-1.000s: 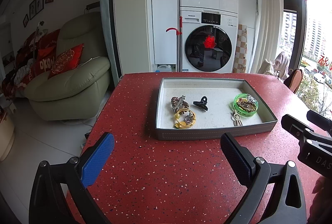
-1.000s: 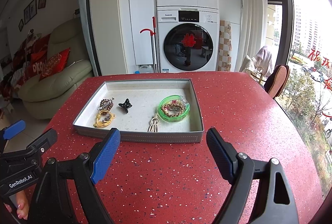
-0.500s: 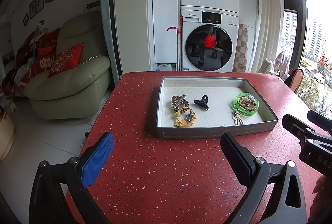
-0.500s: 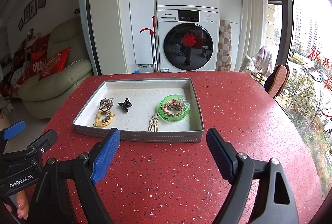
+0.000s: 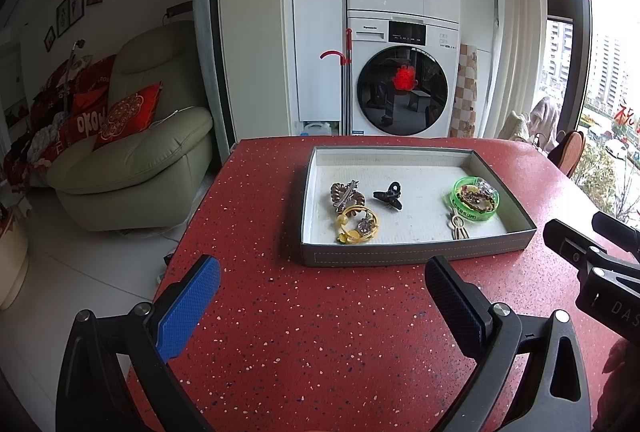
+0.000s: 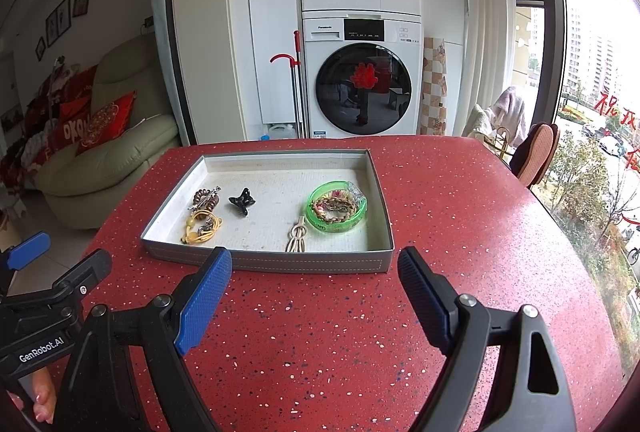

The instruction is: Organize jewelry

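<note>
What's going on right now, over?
Left gripper and right gripper open, empty, short of tray. Jewelry untouched: green bangle, black clip. Path unobstructed.

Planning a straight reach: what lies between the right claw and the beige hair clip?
Only bare red speckled tabletop and the grey tray's near wall separate right claw from clip, per right wrist view.

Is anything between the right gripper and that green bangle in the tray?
Only the tray's near wall stands between the open right gripper and the green bangle. The beige hair clip lies just left of that path. From above, nothing visible blocks it.
</note>
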Demonstrator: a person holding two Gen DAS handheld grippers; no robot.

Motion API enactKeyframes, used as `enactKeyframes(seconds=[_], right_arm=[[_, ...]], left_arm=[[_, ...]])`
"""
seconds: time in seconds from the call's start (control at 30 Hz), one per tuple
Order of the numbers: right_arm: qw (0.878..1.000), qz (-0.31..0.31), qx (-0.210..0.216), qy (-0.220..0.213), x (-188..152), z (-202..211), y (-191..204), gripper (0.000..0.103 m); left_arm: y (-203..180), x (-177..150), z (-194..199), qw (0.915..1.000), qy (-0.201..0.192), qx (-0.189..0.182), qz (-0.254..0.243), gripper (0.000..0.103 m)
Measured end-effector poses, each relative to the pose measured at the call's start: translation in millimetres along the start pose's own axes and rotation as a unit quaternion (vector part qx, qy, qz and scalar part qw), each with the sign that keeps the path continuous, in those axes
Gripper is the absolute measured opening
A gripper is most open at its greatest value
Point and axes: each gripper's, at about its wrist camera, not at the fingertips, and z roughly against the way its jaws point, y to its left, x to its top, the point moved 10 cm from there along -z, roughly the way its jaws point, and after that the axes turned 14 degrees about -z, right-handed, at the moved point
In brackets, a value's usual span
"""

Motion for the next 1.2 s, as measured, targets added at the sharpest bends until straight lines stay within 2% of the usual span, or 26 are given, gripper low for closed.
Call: enactKeyframes(seconds=[1.2], right_arm=[[1.000, 0.002, 0.002, 0.004, -7.6, -0.5, 3.4, 0.087]], left_arm=[[3.1, -0.8, 0.9, 1.0000, 0.001, 0.001, 0.000, 0.103]])
